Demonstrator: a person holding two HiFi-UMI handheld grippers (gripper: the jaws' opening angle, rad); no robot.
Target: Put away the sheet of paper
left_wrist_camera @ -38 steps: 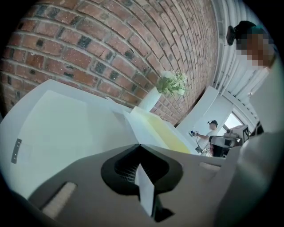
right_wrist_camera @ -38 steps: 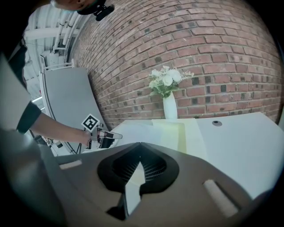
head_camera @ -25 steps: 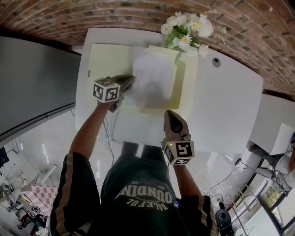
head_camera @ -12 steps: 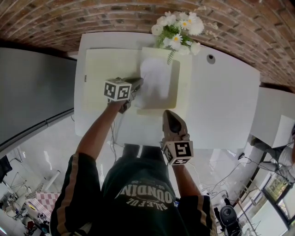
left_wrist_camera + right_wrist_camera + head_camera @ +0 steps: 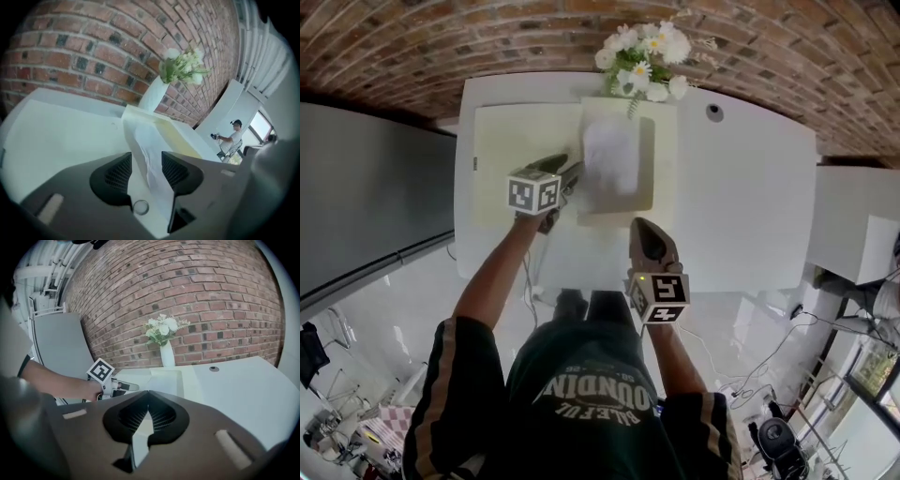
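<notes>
White sheet of paper (image 5: 611, 155) now lies flat and narrow inside the shallow pale-yellow tray (image 5: 666, 141). A second ago it billowed wider and spilled over the tray's near-left edge. Left gripper (image 5: 566, 174) has followed it in toward the tray, and its jaws are opening. In the left gripper view the ribbed pads (image 5: 116, 172) stand apart with the sheet's near edge running up between them, neither pad pressing it. Judgement: release under way, paper as good as delivered; what remains is backing out without dragging that edge.

Right gripper (image 5: 645, 234) hangs back, behind and right of the left jaws, tips together on nothing; unchanged over the second.

Edges and room:
- Tray wall rises just ahead and right of the left jaws.
- Flat pale-yellow mat (image 5: 511, 141) lies open to their left.
- White vase of white flowers (image 5: 637, 58) stands past the tray's far edge, well ahead of the jaws.
- Bare white tabletop (image 5: 581, 253) behind the jaws, toward the person, looks the clear retreat.

Risk: the loose edge between the pads may lift on withdrawal.
</notes>
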